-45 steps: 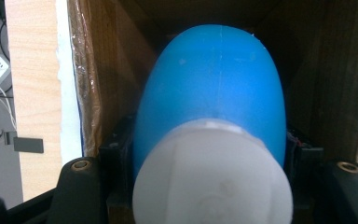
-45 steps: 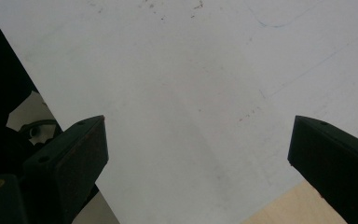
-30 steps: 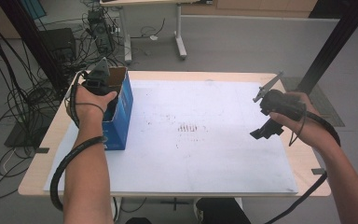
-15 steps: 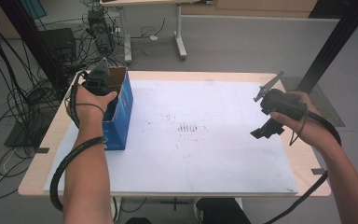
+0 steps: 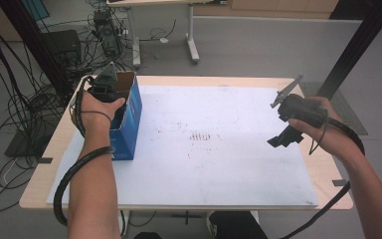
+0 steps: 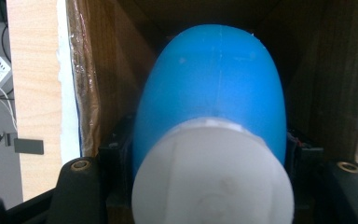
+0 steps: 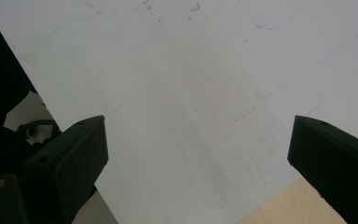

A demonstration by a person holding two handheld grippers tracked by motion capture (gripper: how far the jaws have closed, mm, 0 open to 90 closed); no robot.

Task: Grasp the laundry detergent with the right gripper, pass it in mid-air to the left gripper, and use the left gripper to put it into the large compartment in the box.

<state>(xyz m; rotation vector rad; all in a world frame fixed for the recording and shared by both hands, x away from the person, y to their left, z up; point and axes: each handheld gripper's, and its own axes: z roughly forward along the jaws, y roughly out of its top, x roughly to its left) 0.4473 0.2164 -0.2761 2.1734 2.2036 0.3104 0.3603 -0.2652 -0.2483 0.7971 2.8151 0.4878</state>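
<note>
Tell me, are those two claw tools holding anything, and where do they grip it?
The left gripper clamps a blue bottle just above its white cap, inside the box. The right gripper is open and empty.

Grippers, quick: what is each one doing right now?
Left gripper: shut on the blue bottle, inside the box.
Right gripper: open, holding nothing.

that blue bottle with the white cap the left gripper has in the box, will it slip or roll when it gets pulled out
The smooth, rounded blue plastic bottle with a white cap looks glossy, so it may slip between the left gripper's fingers. Its round body would probably roll if laid on the white table sheet. It seems light, and the open blue cardboard box could tip when tugged.
</note>
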